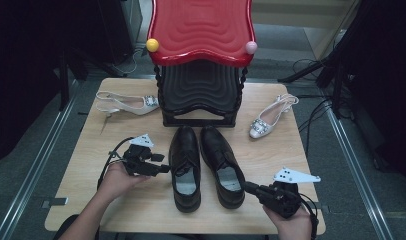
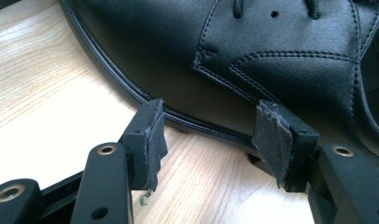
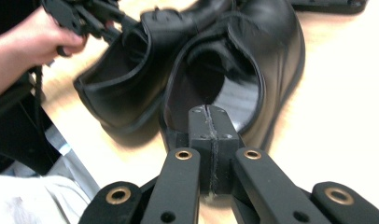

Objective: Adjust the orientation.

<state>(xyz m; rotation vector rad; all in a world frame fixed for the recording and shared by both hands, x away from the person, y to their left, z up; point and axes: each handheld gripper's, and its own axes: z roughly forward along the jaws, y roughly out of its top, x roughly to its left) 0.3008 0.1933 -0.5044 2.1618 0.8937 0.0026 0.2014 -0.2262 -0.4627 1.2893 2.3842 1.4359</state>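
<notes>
Left hand-held gripper point(image 1: 163, 168) released beside left black dress shoe point(image 1: 185, 167), right hand-held gripper point(image 1: 249, 188) clenched empty behind right black dress shoe point(image 1: 222, 165), probably nudging pair straight near table point(image 1: 81, 165) front edge.

We see smooth, softly shining black leather shoes point(image 1: 206, 165) on a matt, pale wood-grain table point(image 1: 141, 205) under our grippers' frayed pads point(image 2: 152, 135).

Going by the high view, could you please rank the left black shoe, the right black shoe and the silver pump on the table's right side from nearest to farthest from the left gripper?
From the left gripper:
1. Left black shoe, beside its fingers.
2. Right black shoe, next over.
3. Silver pump, far right.
</notes>
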